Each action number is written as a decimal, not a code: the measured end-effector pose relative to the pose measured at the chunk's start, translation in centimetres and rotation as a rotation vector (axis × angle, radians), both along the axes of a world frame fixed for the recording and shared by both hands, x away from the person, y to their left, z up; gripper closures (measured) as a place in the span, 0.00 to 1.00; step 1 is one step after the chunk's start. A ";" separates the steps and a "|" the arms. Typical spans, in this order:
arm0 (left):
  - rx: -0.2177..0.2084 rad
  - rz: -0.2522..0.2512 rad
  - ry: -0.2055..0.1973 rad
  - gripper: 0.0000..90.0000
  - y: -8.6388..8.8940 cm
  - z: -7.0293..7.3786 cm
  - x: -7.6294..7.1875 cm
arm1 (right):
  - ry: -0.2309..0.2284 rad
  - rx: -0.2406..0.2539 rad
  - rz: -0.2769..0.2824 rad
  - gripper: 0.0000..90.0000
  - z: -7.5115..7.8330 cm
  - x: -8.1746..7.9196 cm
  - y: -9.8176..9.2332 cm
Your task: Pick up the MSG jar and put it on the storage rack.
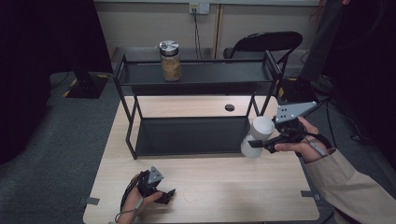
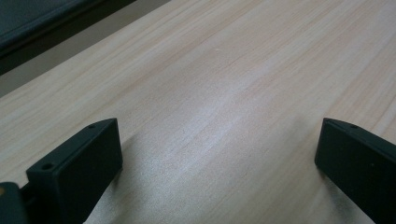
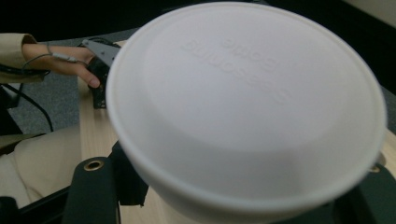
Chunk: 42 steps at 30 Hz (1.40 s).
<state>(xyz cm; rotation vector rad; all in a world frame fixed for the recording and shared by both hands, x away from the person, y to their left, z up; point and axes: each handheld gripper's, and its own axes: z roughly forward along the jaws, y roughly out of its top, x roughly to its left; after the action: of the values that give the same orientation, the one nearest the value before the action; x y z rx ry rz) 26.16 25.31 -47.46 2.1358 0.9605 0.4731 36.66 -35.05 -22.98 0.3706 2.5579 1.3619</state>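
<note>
My right gripper [image 1: 256, 142] is shut on a white round container [image 1: 258, 135], which it holds tilted in the air off the rack's right end, above the table. In the right gripper view the container's embossed lid [image 3: 243, 102] sits close to the camera, with a black jaw on each side of it. My left gripper [image 1: 168, 193] rests on the wooden table [image 1: 224, 186] near the front left. It stands open [image 2: 217, 163], with bare wood between its jaws.
A black two-tier metal rack [image 1: 196, 77] stands across the back half of the table. A glass jar with a metal lid [image 1: 170, 60] sits on its top shelf. A folding chair [image 1: 266, 44] stands behind the rack. The tabletop has a small cable hole [image 1: 229, 107].
</note>
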 end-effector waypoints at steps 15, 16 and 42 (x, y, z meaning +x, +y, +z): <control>-0.004 0.005 0.002 0.00 0.0 0.0 0.0 | -0.005 -0.023 -0.029 0.38 5.7 2.4 2.8; -0.004 0.005 0.002 0.00 0.0 0.0 0.0 | -0.004 -0.023 -0.031 0.38 6.0 2.6 2.9; -0.002 0.009 0.004 0.00 -0.1 0.0 0.1 | 0.002 -0.038 -0.139 0.38 12.8 6.9 8.0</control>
<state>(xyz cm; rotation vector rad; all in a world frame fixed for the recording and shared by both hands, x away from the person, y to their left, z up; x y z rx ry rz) 26.26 25.24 -47.41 2.1324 0.9725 0.4728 43.60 -27.03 -10.18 0.5319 2.5035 1.2627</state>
